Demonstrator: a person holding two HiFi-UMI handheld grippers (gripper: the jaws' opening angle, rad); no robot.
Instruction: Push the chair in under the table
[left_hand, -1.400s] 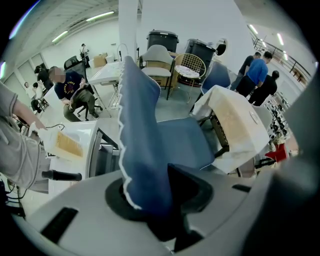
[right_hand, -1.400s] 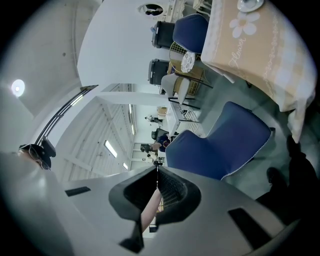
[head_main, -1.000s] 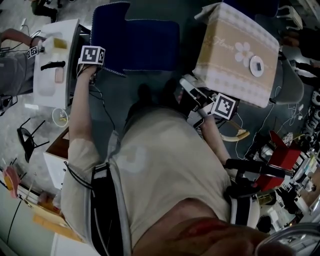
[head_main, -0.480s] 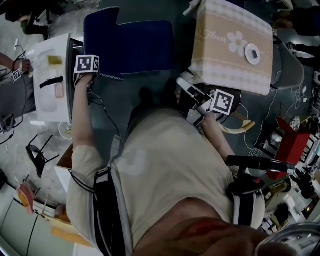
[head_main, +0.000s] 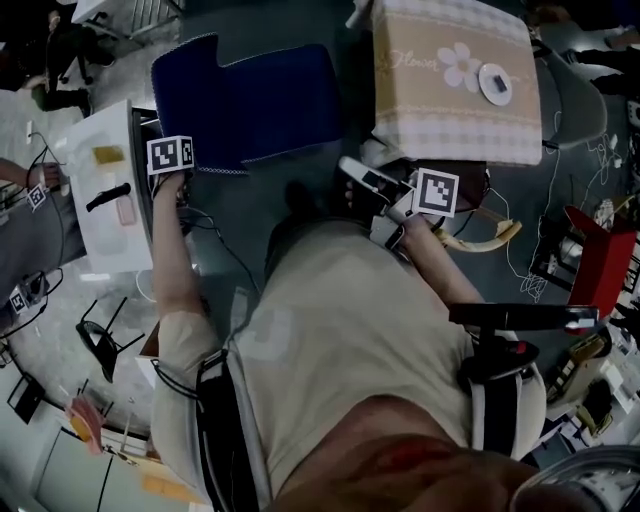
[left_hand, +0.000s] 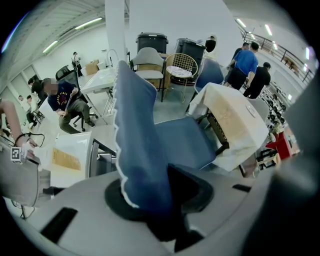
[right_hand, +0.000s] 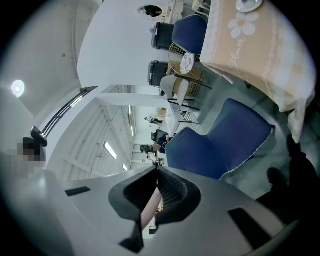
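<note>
Upper left of the head view, left gripper is clamped partway closed on the chair back. Right gripper is shut, empty. Chair's beside the table, not under it, so basically all the pushing's left.

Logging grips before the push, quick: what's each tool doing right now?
Left tool: closed on the backrest of the dark blue fabric-covered chair.
Right tool: closed, empty.

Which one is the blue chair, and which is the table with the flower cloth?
blue chair (head_main: 285, 100): head view, on the seat.
table (head_main: 440, 110): head view, on its covered top.
</note>
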